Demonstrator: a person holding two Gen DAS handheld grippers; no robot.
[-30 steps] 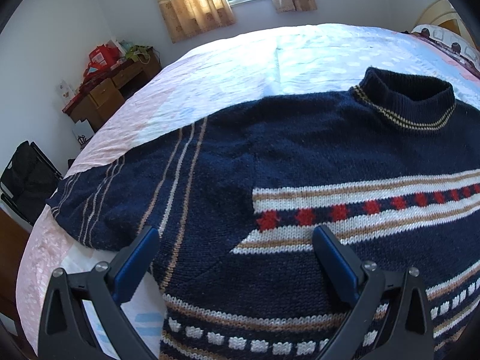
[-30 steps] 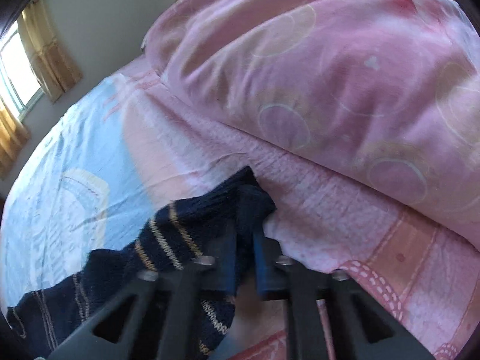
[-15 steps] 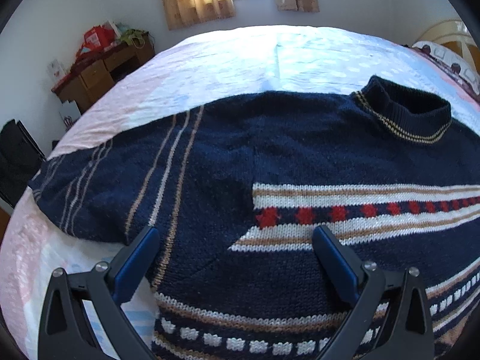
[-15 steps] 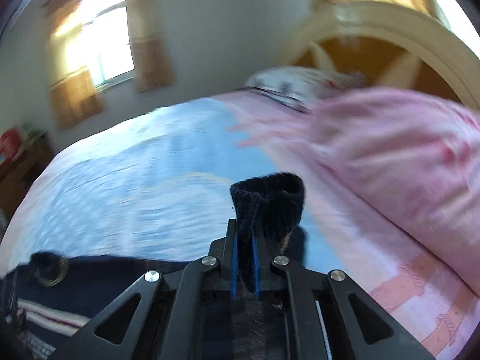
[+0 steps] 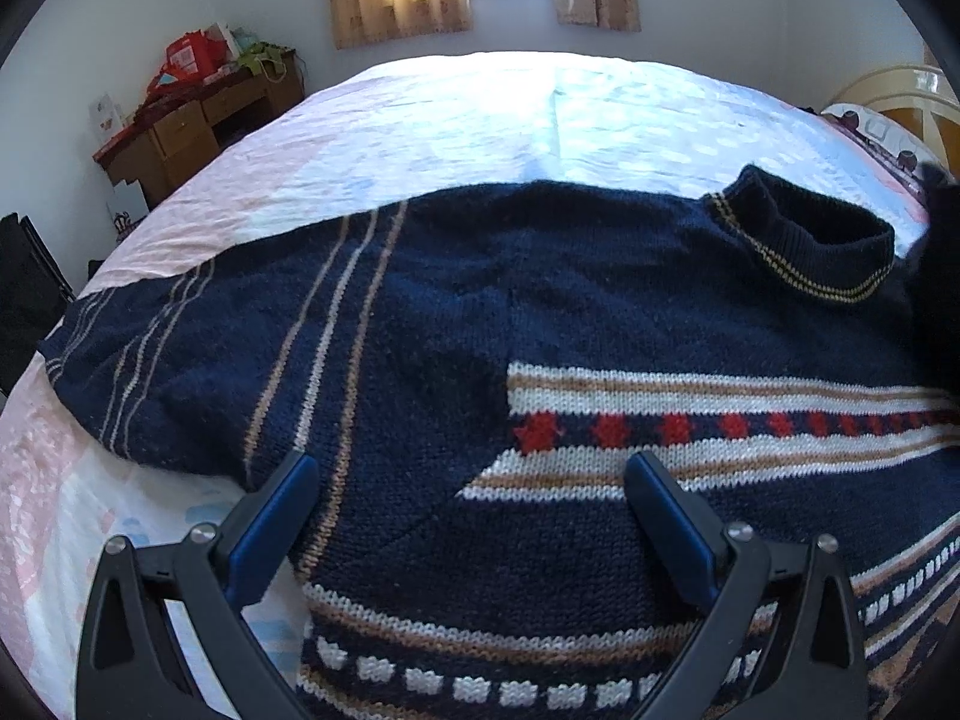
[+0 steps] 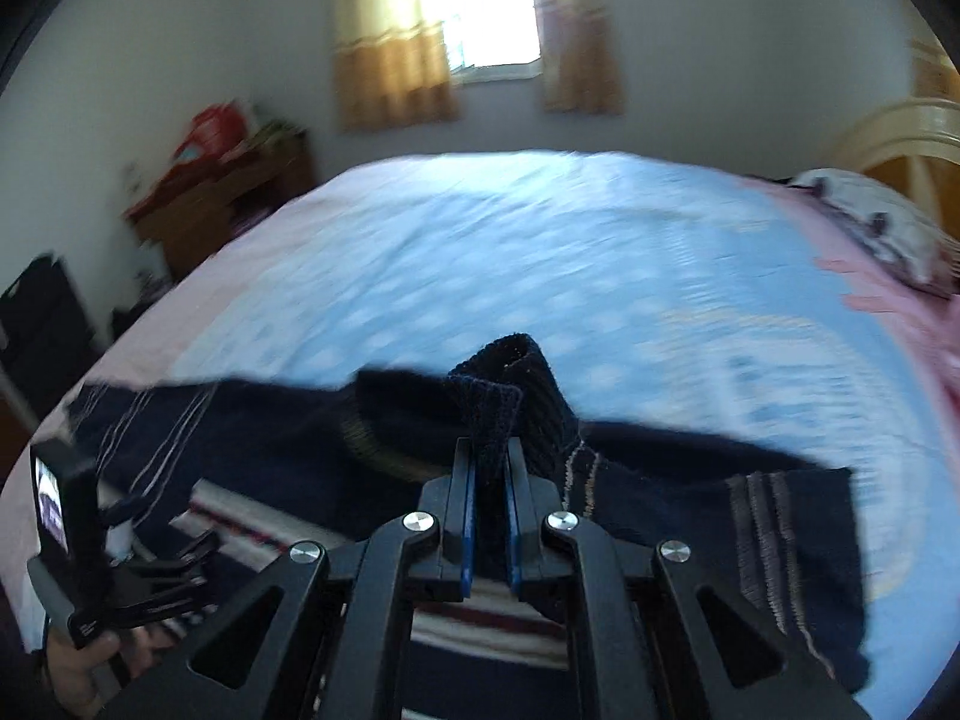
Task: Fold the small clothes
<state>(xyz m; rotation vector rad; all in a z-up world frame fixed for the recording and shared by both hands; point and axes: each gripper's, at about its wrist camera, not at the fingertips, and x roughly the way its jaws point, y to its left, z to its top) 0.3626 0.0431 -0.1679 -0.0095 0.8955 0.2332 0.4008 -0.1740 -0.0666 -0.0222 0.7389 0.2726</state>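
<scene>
Now the right gripper (image 6: 487,480) is over the sweater (image 5: 540,312), jaws nearly closed and pinching the ribbed sleeve cuff (image 6: 510,384). A second ago it held that cuff down by the pink pillow; since then the view has swung across the bed (image 6: 540,252) toward the window (image 6: 480,18), with heavy motion blur. The sleeve now drapes back across the sweater body, near the collar (image 5: 810,240).

Left gripper (image 5: 468,504) has barely shifted: jaws wide, nothing between them, hovering over the chest stripes. Sweater lies flat on the bed, left sleeve spread toward the desk (image 5: 198,126) side. The hand (image 6: 78,672) carrying the left gripper shows low in the right view.
</scene>
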